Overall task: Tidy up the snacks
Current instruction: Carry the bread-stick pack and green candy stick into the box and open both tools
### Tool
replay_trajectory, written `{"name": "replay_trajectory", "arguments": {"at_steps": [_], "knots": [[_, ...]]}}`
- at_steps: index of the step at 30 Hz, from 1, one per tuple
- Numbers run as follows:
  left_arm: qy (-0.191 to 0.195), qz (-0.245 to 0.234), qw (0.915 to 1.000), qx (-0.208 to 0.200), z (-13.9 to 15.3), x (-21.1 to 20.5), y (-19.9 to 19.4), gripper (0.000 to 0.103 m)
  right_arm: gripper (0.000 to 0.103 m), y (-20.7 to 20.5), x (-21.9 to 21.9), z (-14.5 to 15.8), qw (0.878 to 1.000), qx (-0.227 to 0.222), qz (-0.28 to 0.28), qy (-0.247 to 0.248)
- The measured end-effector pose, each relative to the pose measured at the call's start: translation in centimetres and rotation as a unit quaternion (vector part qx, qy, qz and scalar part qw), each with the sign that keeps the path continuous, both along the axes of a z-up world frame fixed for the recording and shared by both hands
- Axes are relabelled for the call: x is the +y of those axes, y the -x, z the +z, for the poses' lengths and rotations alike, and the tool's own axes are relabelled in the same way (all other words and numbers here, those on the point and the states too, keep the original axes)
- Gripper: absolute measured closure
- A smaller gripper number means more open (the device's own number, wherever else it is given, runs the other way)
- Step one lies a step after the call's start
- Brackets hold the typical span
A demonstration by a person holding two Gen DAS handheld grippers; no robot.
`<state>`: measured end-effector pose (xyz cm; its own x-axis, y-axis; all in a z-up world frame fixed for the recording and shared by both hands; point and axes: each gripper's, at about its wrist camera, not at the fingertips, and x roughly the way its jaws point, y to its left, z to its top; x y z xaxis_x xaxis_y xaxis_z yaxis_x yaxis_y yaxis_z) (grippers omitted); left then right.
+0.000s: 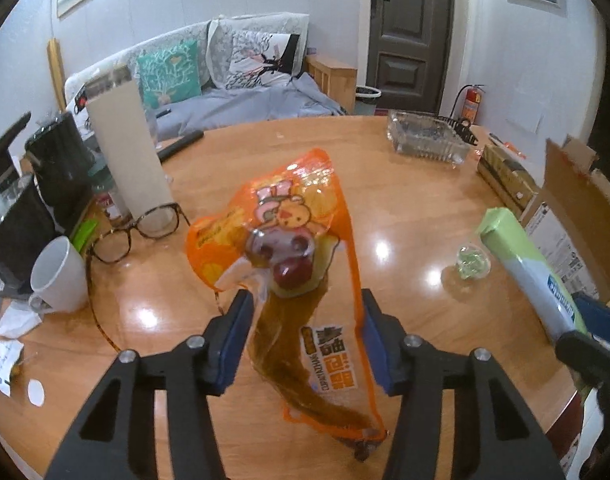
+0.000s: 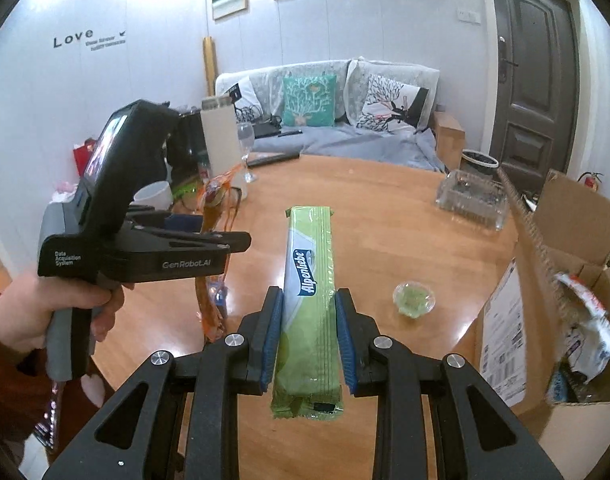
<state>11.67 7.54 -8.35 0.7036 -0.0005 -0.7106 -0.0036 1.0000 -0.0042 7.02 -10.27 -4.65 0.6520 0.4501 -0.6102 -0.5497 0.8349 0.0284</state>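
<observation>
An orange see-through snack bag (image 1: 289, 208) with a cartoon print hangs in the air above the round wooden table (image 1: 409, 208), and my left gripper (image 1: 305, 300) is shut on its lower half. In the right wrist view the same bag (image 2: 217, 196) dangles from the left gripper (image 2: 233, 242), which a hand (image 2: 57, 308) holds. My right gripper (image 2: 309, 294) is shut on a long green Alpenliebe candy pack (image 2: 311, 256), lifted off the table and pointing away from me. That pack (image 1: 517, 248) also shows at the right of the left wrist view.
An open cardboard box (image 2: 505, 320) with a white wrapper inside stands at the right edge. A glass ashtray (image 2: 471, 200) and a small clear cup of green jelly (image 2: 413, 299) sit on the table. At the left are a white mug (image 1: 57, 276), glasses (image 1: 141, 232) and a tall white bottle (image 1: 125, 152).
</observation>
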Motion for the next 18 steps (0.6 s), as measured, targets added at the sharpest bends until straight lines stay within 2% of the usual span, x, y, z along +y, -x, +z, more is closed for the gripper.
{"name": "replay_trajectory", "arguments": {"at_steps": [7,13,18], "knots": [[0.003,-0.013,0.9996,-0.023,2.3,-0.3,0.4,0.056,0.081,0.0,-2.0,2.5,1.000,-0.011,0.003,-0.026],[0.000,-0.027,0.9984,-0.051,5.5,-0.8,1.1,0.057,0.081,0.5,-2.9,5.0,0.999,-0.035,0.003,-0.035],[-0.003,-0.048,0.9961,-0.074,8.7,-1.9,1.6,0.058,0.081,0.0,-4.9,8.0,0.997,-0.047,-0.002,-0.063]]}}
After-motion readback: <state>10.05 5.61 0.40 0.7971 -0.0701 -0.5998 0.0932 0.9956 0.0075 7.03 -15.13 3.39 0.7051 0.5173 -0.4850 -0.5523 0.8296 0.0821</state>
